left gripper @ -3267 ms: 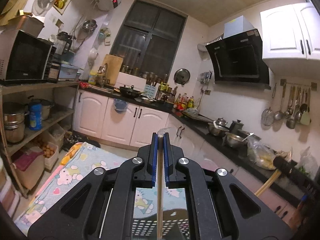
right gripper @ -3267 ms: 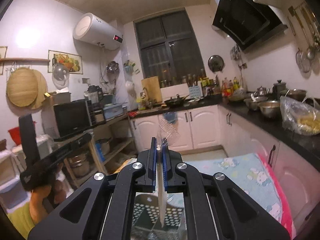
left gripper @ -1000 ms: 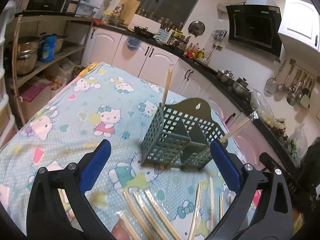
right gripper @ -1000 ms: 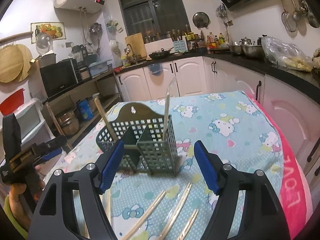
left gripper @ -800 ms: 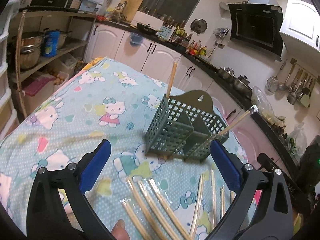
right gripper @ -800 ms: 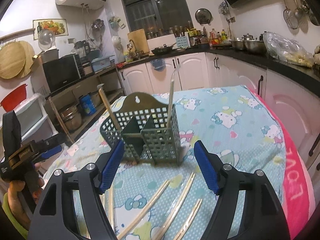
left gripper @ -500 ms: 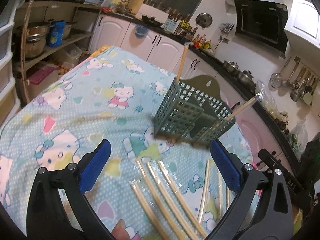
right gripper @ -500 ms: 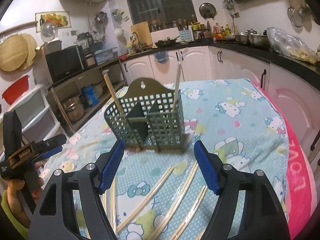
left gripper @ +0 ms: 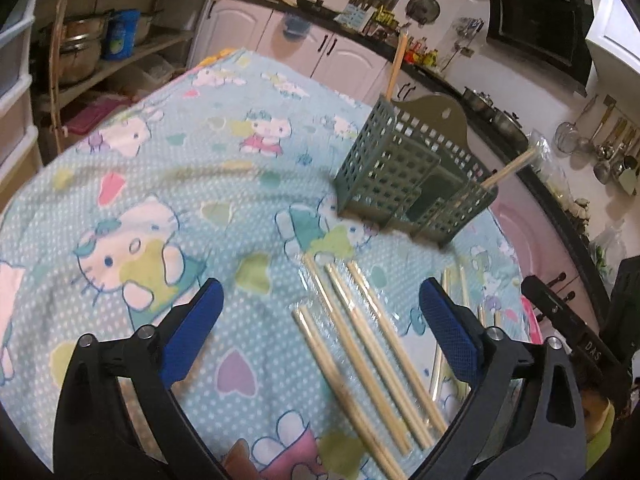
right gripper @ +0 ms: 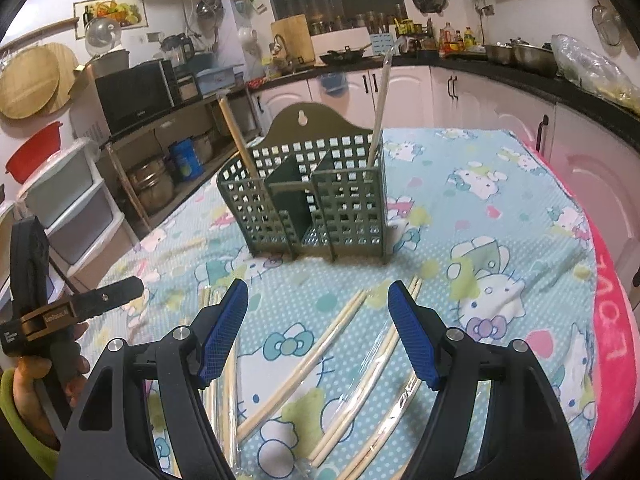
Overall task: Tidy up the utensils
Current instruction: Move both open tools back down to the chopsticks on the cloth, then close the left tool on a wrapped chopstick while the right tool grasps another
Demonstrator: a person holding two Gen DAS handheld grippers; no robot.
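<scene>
Wrapped chopsticks lie flat on the cartoon-print bench cloth before the green utensil caddy — long axes running toward it — beneath the left gripper and right gripper, jaws spread, grasping nothing.

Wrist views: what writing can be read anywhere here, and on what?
"LOVE", turned sideways, on the pink blanket edge.
"DAS" on the black bar at the left wrist view's right edge.
Tan label at the right wrist view's left edge: blurred.
Microwave badge: too small.
</scene>
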